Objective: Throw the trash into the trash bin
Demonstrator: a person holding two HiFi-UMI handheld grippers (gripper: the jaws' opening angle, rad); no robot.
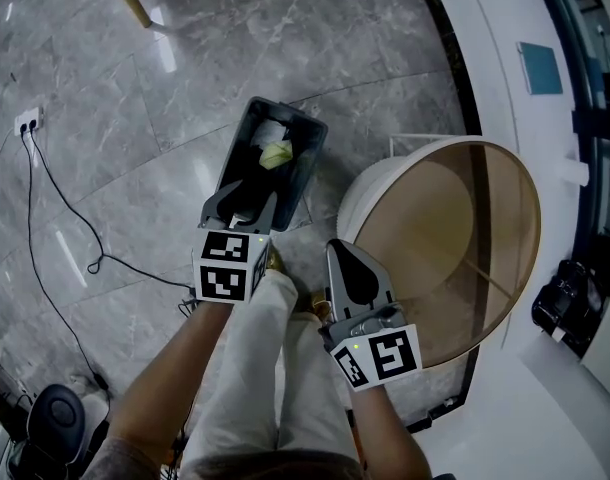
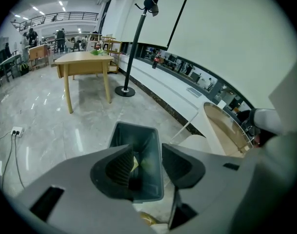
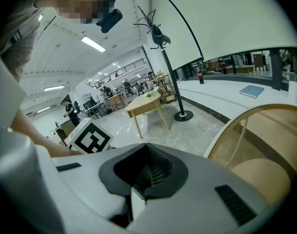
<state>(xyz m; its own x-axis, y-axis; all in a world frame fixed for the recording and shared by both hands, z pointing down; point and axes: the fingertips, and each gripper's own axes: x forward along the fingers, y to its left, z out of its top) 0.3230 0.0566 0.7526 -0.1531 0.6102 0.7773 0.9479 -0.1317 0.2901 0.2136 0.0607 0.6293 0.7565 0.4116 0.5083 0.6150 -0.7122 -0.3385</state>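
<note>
Partly open, empty: left claw (image 2: 147,165)

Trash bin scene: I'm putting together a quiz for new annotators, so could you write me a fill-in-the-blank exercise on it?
1. The left gripper hangs over the trash bin with its jaws ____ and nothing between them.
2. The right gripper holds nothing and its jaws are ____.
3. The crumpled trash lies ____ the trash bin.
4. The trash bin stands on the grey marble ____.

Missing words: open; shut; inside; floor.
</note>
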